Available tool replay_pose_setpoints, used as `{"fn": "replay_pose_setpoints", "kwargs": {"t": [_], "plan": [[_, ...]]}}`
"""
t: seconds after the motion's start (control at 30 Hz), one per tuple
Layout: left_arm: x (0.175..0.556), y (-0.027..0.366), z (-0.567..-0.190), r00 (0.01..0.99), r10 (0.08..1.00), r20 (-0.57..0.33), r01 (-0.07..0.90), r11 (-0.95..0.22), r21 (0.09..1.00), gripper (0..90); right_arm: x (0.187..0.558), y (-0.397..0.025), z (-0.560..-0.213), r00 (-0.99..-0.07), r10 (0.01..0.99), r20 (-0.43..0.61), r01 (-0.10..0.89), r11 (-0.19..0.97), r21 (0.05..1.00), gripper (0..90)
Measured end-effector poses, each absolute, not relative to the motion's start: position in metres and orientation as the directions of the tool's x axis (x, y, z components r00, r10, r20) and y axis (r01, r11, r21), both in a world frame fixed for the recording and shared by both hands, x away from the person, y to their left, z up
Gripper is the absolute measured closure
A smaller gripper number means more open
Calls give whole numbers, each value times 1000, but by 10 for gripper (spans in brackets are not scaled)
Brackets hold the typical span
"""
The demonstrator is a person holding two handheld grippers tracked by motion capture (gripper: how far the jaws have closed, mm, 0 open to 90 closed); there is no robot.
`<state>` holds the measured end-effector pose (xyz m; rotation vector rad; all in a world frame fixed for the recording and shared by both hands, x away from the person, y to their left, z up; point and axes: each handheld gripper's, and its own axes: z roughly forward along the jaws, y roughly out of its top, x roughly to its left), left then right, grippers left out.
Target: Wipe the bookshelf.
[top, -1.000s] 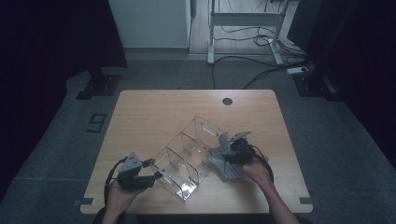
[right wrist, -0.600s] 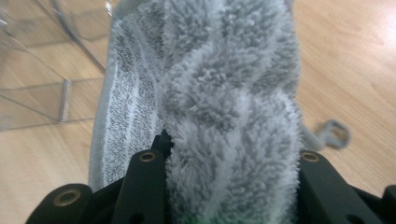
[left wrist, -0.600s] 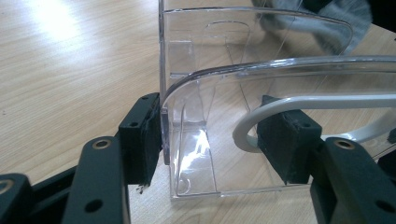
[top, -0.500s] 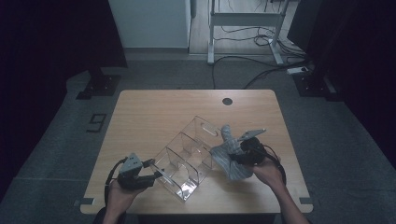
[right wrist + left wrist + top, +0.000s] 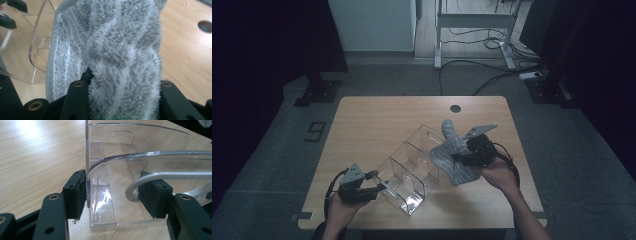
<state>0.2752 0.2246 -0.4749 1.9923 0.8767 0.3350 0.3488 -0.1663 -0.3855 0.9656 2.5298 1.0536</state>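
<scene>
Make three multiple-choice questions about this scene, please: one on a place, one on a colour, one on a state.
1. Where is the clear organizer?
A. on the wooden table
B. on the floor
C. on a shelf

2. What colour is the cloth?
A. red
B. grey
C. yellow

3. What is the right gripper doing?
A. lying open on the table
B. shut on a cable
C. shut on the cloth

Answers: 1 A, the high view shows it standing on the tabletop. 2 B, its pile is grey. 3 C, its jaws pinch the cloth.

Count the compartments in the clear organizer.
4, in one row along the clear organizer: one at the end by the left gripper, two in the middle, one at the far end beside the grey towel; the towel partly hides it.
</scene>
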Motion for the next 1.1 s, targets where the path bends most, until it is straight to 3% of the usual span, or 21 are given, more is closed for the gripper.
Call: {"fn": "replay_pose_setpoints", "kwargs": {"t": [0.57,1.1], "plan": [[275,224,-475,709,699,-99,450,-340,826,405,380,-95,-370,-802,597,13,439,575,691,606],[275,222,-474,706,702,-91,450,-346,823,405,410,-33,-397,-813,583,-7,437,618,654,606]]}}
